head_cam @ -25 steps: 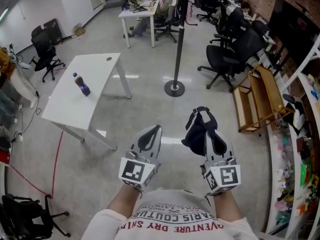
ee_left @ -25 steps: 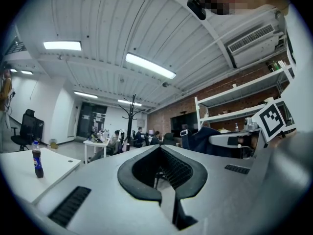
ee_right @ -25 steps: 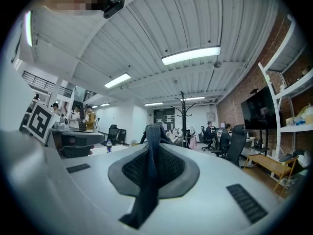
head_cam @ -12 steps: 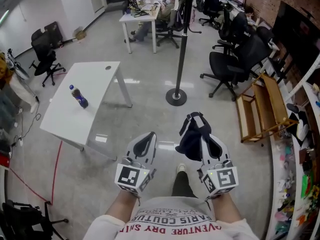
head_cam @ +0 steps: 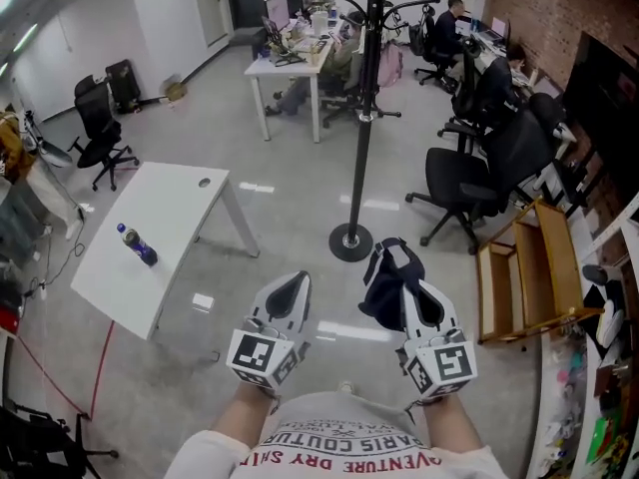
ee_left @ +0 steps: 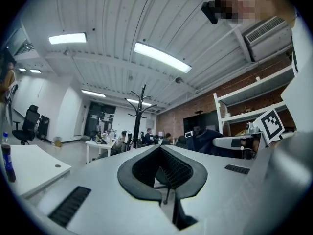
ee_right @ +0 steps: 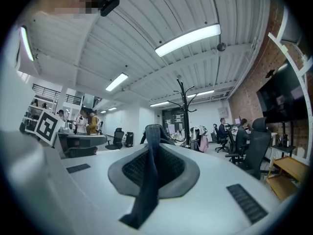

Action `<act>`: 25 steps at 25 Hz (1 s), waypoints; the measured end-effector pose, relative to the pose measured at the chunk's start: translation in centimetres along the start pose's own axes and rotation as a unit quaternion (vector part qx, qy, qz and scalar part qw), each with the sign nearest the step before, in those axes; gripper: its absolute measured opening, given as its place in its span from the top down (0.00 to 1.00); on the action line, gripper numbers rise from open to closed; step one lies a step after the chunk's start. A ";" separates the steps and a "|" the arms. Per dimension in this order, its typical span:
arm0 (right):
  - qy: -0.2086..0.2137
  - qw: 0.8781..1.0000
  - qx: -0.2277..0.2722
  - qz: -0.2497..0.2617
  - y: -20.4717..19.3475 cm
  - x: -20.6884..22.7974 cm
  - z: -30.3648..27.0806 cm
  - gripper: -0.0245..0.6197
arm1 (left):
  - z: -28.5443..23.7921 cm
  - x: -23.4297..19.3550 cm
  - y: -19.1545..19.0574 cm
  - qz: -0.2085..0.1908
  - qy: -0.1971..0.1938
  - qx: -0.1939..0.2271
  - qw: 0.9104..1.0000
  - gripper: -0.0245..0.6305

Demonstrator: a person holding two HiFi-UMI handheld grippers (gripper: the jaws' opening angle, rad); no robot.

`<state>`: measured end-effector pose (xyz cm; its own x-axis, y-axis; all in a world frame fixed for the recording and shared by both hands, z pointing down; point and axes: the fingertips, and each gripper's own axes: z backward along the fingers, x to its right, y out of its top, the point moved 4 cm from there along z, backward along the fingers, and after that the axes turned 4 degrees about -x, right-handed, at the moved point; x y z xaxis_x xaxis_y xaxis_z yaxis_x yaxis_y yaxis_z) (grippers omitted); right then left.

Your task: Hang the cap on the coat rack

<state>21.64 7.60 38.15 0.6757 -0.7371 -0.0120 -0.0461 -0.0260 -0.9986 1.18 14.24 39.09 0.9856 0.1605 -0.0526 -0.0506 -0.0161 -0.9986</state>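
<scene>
The black coat rack (head_cam: 364, 118) stands on the floor ahead, its round base (head_cam: 350, 240) just beyond my grippers; its hooks show at the top of the head view. My right gripper (head_cam: 404, 279) is shut on the dark navy cap (head_cam: 381, 279), which bunches over its tips. In the right gripper view a strip of the cap (ee_right: 149, 180) runs between the jaws, with the coat rack (ee_right: 184, 114) straight ahead. My left gripper (head_cam: 290, 287) is level with the right one, shut and holding nothing. In the left gripper view the coat rack (ee_left: 139, 119) stands beyond the left gripper (ee_left: 160, 149).
A white table (head_cam: 170, 208) with a blue-capped bottle (head_cam: 137, 245) stands to the left. Black office chairs (head_cam: 469, 183) and a low wooden shelf (head_cam: 534, 277) are to the right. A desk (head_cam: 290, 63) with seated people lies behind the rack.
The rack's base has come closer to my grippers and more of its pole and hooks shows. Both grippers keep their pose; the cap stays in the right one.
</scene>
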 end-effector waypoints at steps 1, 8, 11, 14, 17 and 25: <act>0.001 1.000 0.001 0.003 0.3 1.4 -1.2 0.92 | -1.6 -0.4 0.3 -0.002 0.005 0.002 1.000 0.96; 0.002 1.000 0.003 0.001 0.8 8.8 -9.0 0.92 | -11.3 -3.3 0.5 -0.009 0.029 -0.001 1.000 0.96; 0.000 1.000 -0.001 -0.007 0.6 10.5 -12.3 0.92 | -14.5 -5.3 0.3 -0.006 0.031 -0.005 0.999 0.96; -0.005 1.000 -0.003 -0.010 0.6 11.8 -15.9 0.92 | -18.1 -7.6 0.1 -0.002 0.019 -0.003 1.000 0.96; -0.017 1.000 0.002 -0.007 0.9 12.9 -20.1 0.92 | -22.1 -10.7 0.3 0.000 0.007 0.006 1.000 0.96; -0.090 0.996 0.027 -0.002 5.2 15.1 -36.2 0.92 | -35.2 -24.9 4.3 -0.014 -0.056 0.020 0.998 0.96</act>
<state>4.91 -28.12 34.60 0.7970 -0.6038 -0.0122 -0.0068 0.0112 -0.9999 -17.86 -24.56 36.36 0.9629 0.2688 -0.0225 -0.0316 0.0295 -0.9991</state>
